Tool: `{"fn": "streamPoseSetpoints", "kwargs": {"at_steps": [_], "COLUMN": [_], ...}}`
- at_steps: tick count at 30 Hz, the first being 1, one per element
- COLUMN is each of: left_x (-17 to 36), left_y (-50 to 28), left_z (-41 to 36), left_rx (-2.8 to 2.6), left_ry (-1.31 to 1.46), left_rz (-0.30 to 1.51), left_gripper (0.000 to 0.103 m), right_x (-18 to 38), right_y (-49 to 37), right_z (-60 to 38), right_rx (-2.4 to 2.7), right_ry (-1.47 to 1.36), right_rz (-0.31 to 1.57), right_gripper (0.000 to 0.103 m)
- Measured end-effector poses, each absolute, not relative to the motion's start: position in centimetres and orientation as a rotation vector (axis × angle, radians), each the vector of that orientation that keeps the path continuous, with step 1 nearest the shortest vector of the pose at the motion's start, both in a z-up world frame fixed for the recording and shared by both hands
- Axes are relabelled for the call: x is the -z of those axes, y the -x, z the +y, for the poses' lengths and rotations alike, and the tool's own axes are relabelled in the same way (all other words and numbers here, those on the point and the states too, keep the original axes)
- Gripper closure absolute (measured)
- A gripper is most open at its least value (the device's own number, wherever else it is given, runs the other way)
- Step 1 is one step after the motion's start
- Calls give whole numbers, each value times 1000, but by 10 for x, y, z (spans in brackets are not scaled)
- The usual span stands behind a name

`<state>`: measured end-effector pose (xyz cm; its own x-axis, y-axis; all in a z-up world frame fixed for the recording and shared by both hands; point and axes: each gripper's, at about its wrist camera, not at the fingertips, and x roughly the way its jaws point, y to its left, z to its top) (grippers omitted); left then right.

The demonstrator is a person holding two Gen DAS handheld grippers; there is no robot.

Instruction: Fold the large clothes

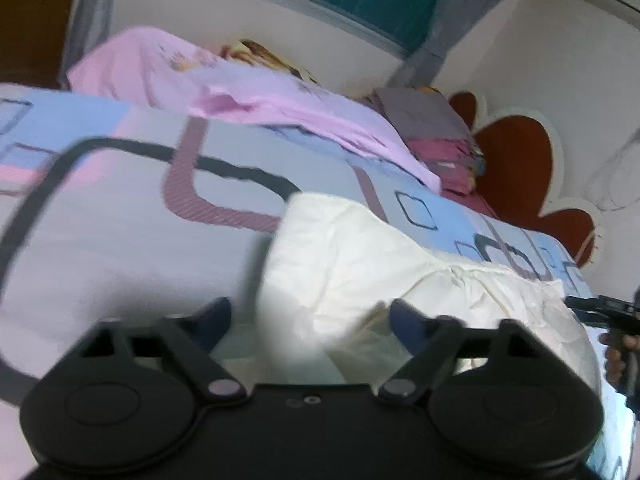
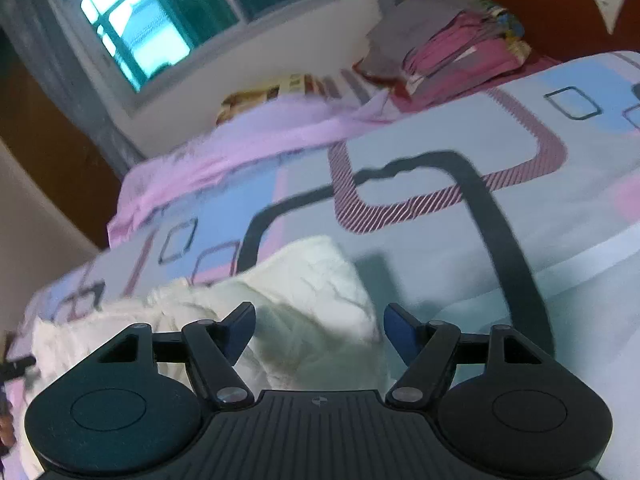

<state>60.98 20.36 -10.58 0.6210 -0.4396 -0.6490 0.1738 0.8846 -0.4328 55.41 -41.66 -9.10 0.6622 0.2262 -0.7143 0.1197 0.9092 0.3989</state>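
Observation:
A cream white garment (image 1: 384, 264) lies folded and bunched on the patterned bed sheet (image 1: 120, 216). My left gripper (image 1: 312, 316) is open, its blue-padded fingers spread over the garment's near left end, holding nothing. The same garment shows in the right wrist view (image 2: 296, 296). My right gripper (image 2: 320, 324) is open just above its right end, empty. The right gripper also shows at the right edge of the left wrist view (image 1: 600, 308), beside the garment's far end.
A pink cloth (image 1: 248, 96) lies across the far side of the bed. A stack of folded clothes (image 1: 436, 136) sits near the red headboard (image 1: 520, 168). A window (image 2: 168, 12) is in the wall beyond the bed.

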Motion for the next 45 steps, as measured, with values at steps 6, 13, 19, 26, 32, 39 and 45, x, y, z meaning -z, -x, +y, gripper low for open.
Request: {"fn": "streamPoseSetpoints", "kwargs": {"at_steps": [6,13,19,26,32,39,45], "left_x": [105,103,154,152,108,51,71], "left_y": [-606,-621,-647,-641,-605,-532,-523], "left_z": [202,200,207,211,210,98,0], "left_rx": [381,325,313,303,28,264,308], "left_ry": [384,378,494,496,364,203,47], "left_rz": [722,684,853,843,713,581,642], "left_gripper": [98,98,92,82,10,26,20], "right_x": [84,81,141,138,79,58,83], "right_y": [-550,-567,-579,-581,-541,-503,-507], "right_z": [-405,-407,-418,-416,-402,-301,-234], "right_rx": [-75,-15,42,35,161,-142,-189], "right_ry": [-392,-372,-467,-446,-236,-108,-16], "right_rz": [762,692,839,854,675,621,652], "right_gripper": [93,94,93,87,19,50,49]}}
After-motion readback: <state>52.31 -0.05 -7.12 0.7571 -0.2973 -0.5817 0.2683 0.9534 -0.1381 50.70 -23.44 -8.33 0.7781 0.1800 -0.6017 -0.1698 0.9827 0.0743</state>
